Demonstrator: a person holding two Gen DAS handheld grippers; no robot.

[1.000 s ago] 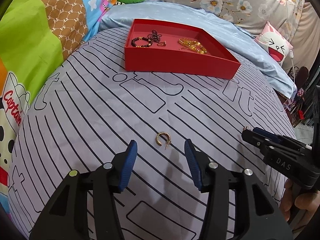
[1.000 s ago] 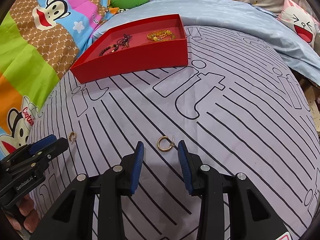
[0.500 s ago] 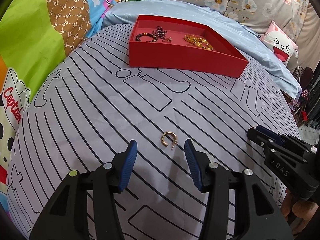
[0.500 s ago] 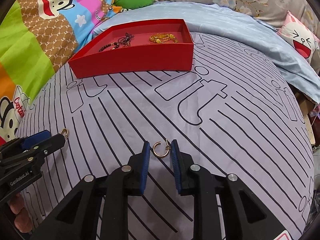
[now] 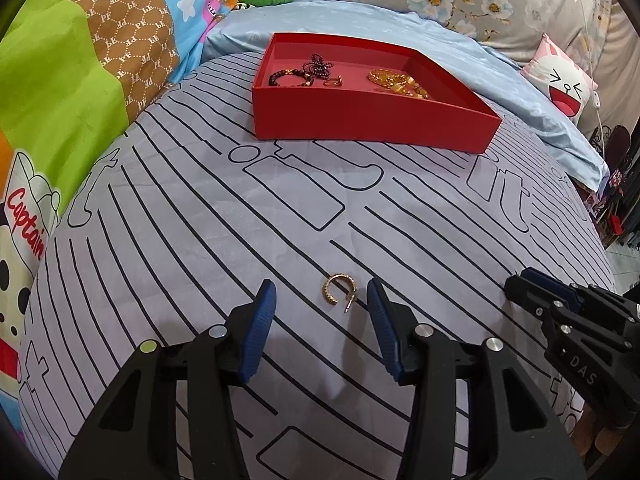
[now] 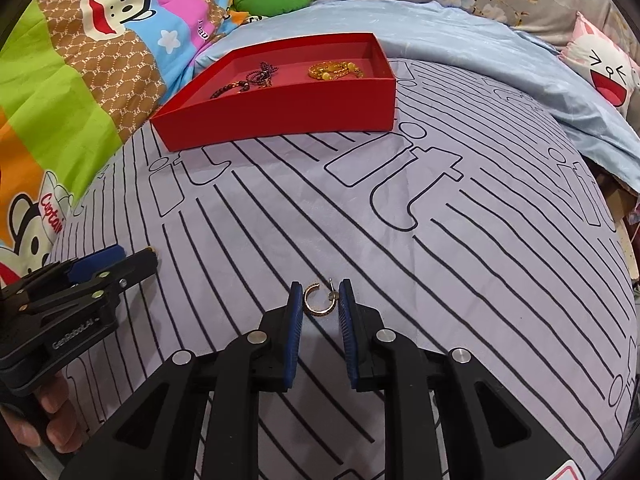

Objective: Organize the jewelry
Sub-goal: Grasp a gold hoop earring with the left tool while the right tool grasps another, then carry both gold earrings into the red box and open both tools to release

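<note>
Right tongs (image 6: 319, 298): narrowed, pads touching gold hoop earring (image 6: 318, 299); left tongs (image 5: 322, 300): released, straddling second hoop earring (image 5: 339, 287) untouched.

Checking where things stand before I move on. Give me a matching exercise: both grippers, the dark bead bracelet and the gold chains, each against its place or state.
Things:
1. left gripper
2. right gripper
3. dark bead bracelet
4. gold chains

Places or states:
A. right part of the red tray
B. closed on the right hoop earring
C. left part of the red tray
D. open, the left hoop earring lying loose between its fingertips

Pairs: 1-D, 2-B, 3-C, 4-A
</note>
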